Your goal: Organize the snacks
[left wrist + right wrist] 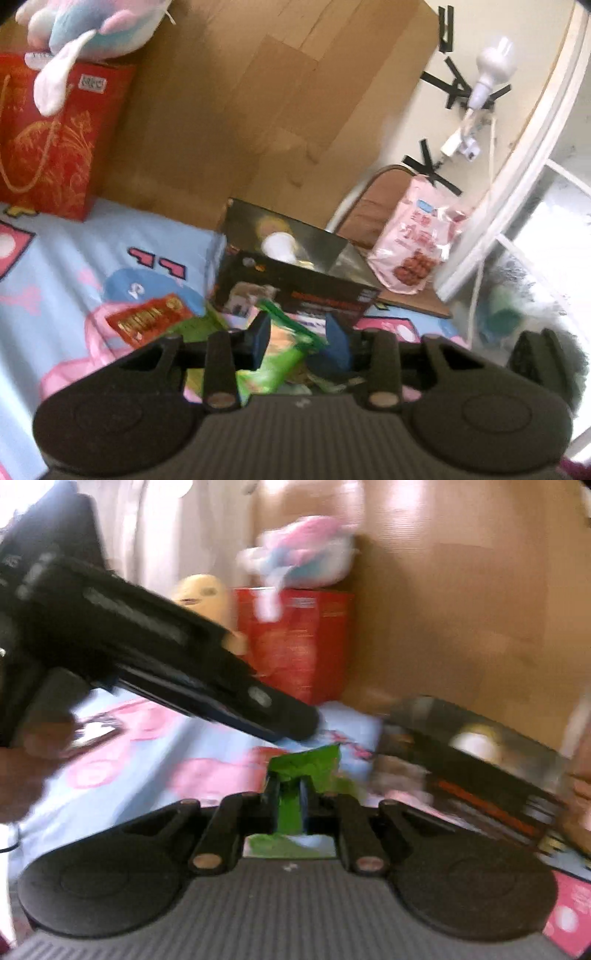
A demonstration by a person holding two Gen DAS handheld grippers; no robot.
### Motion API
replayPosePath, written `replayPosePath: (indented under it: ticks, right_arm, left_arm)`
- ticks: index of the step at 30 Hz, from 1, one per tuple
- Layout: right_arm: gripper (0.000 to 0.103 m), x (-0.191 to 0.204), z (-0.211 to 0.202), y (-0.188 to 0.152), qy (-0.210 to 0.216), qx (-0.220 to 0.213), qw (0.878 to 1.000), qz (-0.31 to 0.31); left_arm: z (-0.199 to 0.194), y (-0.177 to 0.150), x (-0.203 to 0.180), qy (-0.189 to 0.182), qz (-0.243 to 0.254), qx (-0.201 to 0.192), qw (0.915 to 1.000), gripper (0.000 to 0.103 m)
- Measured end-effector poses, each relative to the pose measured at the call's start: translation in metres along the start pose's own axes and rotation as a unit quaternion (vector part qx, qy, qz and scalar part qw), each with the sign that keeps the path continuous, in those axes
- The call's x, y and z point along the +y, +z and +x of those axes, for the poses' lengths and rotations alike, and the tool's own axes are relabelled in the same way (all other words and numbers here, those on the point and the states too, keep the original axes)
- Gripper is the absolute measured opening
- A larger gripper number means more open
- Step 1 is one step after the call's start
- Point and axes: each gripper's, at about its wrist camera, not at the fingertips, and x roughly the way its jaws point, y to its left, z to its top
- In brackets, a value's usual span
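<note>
My left gripper (299,341) stands apart around a green snack bag (284,354) above the bed; its fingers (260,338) flank the bag with a gap. A red snack pack (149,319) lies on the sheet to the left. A black box (295,273) with snacks inside stands just beyond. My right gripper (288,805) is shut on a green snack bag (306,768), held above the sheet. The black box (472,771) shows at the right there. The other gripper's black body (147,653) crosses the upper left of the right wrist view.
A red gift bag (51,136) with a plush toy (85,37) on top stands at the back left against cardboard (258,110). A pink snack bag (413,240) rests on a chair at the right. The bed has a blue and pink cartoon sheet (74,258).
</note>
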Motion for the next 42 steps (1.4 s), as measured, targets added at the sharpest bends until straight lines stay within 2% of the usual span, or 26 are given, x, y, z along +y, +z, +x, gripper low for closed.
replayPosePath:
  ticks: [2,5,8,9,11,15,18,20,22,23,25,27,29,32,34,36,38,40,42]
  right_arm:
    - [0.014,-0.027,-0.003,-0.01,-0.034,0.018,0.998,0.052]
    - [0.017,-0.051,-0.022,-0.023,-0.031,0.011,0.994,0.105]
    - [0.03,-0.053,-0.031,-0.028,-0.034,0.004,0.994,0.101]
    - [0.036,-0.054,-0.032,-0.028,-0.028,0.003,0.994,0.104]
    - [0.043,-0.057,-0.024,-0.026,-0.007,0.007,0.993,0.116]
    - [0.043,-0.063,-0.002,-0.013,0.04,0.01,0.989,0.142]
    - [0.043,-0.072,0.025,0.0,0.055,0.027,0.984,0.169]
    - [0.042,-0.074,0.043,0.002,0.053,0.048,0.982,0.176]
    - [0.032,-0.075,0.053,-0.003,0.074,0.075,0.977,0.188]
    - [0.032,-0.074,0.051,-0.007,0.085,0.073,0.973,0.2]
    - [0.031,-0.069,0.039,-0.012,0.083,0.062,0.975,0.198]
    - [0.03,-0.066,0.026,-0.018,0.083,0.054,0.975,0.199]
    - [0.03,-0.063,0.013,-0.025,0.081,0.042,0.974,0.208]
    - [0.022,-0.059,0.0,-0.025,0.083,0.016,0.973,0.213]
    - [0.021,-0.058,-0.007,-0.017,0.066,-0.005,0.977,0.202]
    - [0.02,-0.063,-0.013,-0.011,0.051,-0.024,0.978,0.2]
    - [0.02,-0.072,-0.016,-0.012,0.035,-0.023,0.977,0.208]
    - [0.02,-0.087,-0.025,-0.023,0.026,-0.025,0.968,0.248]
    - [0.02,-0.09,-0.035,-0.035,0.008,-0.027,0.966,0.258]
  left_arm:
    - [0.0,-0.001,0.008,0.011,-0.009,-0.001,0.9999,0.034]
    - [0.007,-0.009,0.026,0.029,-0.038,0.021,0.9987,0.036]
    - [0.018,-0.021,0.037,0.02,-0.061,0.052,0.9966,0.043]
    - [0.023,-0.025,0.038,0.018,-0.065,0.061,0.9958,0.045]
    - [0.032,-0.032,0.039,0.013,-0.075,0.079,0.9939,0.048]
    - [0.041,-0.041,0.043,-0.024,-0.114,0.095,0.9886,0.05]
    - [0.046,-0.043,0.046,-0.03,-0.141,0.092,0.9853,0.051]
    - [0.048,-0.043,0.047,-0.03,-0.146,0.09,0.9847,0.044]
    - [0.051,-0.043,0.049,-0.027,-0.147,0.093,0.9844,0.032]
    - [0.051,-0.044,0.051,-0.027,-0.146,0.093,0.9845,0.025]
    - [0.051,-0.047,0.053,-0.037,-0.153,0.094,0.983,0.021]
    - [0.049,-0.047,0.052,-0.058,-0.157,0.09,0.9818,0.021]
    - [0.047,-0.044,0.041,-0.071,-0.14,0.084,0.9841,0.021]
    - [0.044,-0.033,0.025,-0.082,-0.114,0.076,0.9872,0.021]
    - [0.04,-0.024,0.018,-0.08,-0.097,0.065,0.9899,0.022]
    - [0.032,-0.021,0.019,-0.062,-0.088,0.054,0.9927,0.028]
    - [0.028,-0.024,0.025,-0.053,-0.098,0.061,0.9919,0.042]
    - [0.029,-0.033,0.028,-0.055,-0.111,0.079,0.9892,0.043]
    - [0.032,-0.045,0.026,-0.071,-0.117,0.099,0.9856,0.043]
